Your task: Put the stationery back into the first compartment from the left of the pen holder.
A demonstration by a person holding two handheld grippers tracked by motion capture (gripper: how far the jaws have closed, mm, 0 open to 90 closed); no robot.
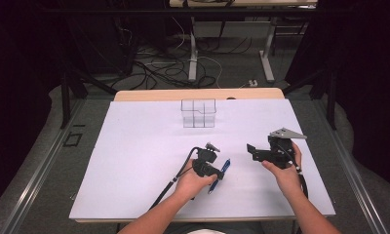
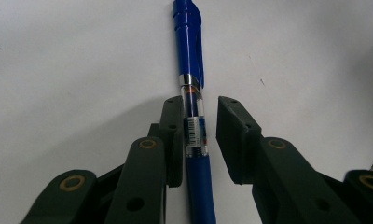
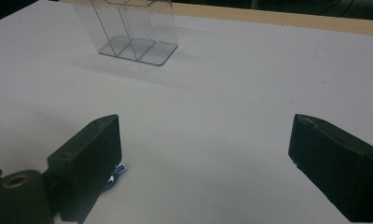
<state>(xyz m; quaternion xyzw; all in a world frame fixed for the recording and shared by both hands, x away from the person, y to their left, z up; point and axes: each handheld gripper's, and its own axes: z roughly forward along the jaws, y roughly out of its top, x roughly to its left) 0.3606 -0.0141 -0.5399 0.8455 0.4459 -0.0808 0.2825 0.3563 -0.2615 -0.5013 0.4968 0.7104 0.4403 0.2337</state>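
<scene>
A blue pen (image 1: 226, 165) with a clear middle section lies on the white table sheet (image 1: 134, 170), near the front centre. My left gripper (image 1: 217, 173) is down over it, open. In the left gripper view the pen (image 2: 192, 93) runs lengthwise between the jaws of the left gripper (image 2: 201, 102). The left finger (image 2: 171, 135) touches the barrel and a gap remains on the other side. My right gripper (image 1: 254, 152) hovers to the right, open wide with nothing in it (image 3: 205, 135). A sliver of the pen (image 3: 115, 176) peeks out beside its left jaw.
A clear plastic holder (image 1: 199, 113) with several compartments stands upright at the back centre of the sheet, also seen as the holder (image 3: 133, 28) ahead of the right gripper. The wooden table edge (image 1: 149, 94) runs behind it. Cables and table legs lie on the floor beyond.
</scene>
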